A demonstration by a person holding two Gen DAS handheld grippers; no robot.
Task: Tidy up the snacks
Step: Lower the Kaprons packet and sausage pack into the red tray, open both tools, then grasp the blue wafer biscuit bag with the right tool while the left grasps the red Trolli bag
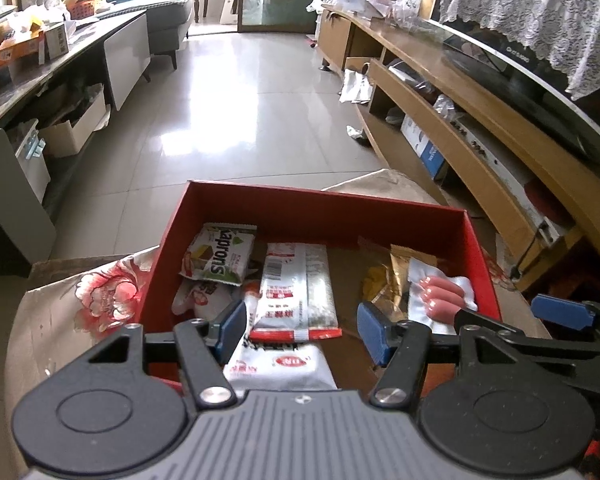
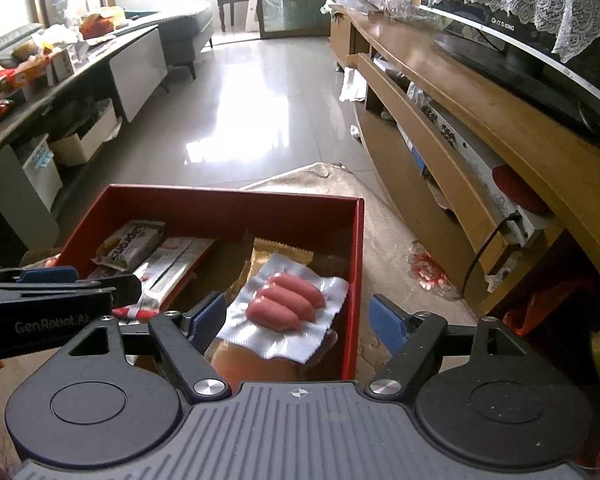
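Observation:
A red box (image 1: 320, 208) stands on a floral cloth and holds several snacks. In it lie a green wafer pack (image 1: 220, 256), a long red-and-white packet (image 1: 296, 288), a gold packet (image 1: 396, 276) and a clear pack of three pink sausages (image 2: 288, 308). My left gripper (image 1: 303, 330) hovers open over the near end of the red-and-white packet, its pads apart from it. My right gripper (image 2: 298, 320) is open above the sausage pack, which lies loose on the other snacks. Its right finger hangs outside the box's right wall (image 2: 356, 280). The two grippers sit side by side.
The box rests on a cloth-covered surface (image 1: 104, 292) above a glossy tiled floor (image 1: 228, 100). A long wooden TV cabinet (image 1: 480, 120) with a television runs along the right. A cluttered grey table (image 1: 40, 64) with boxes beneath lines the left.

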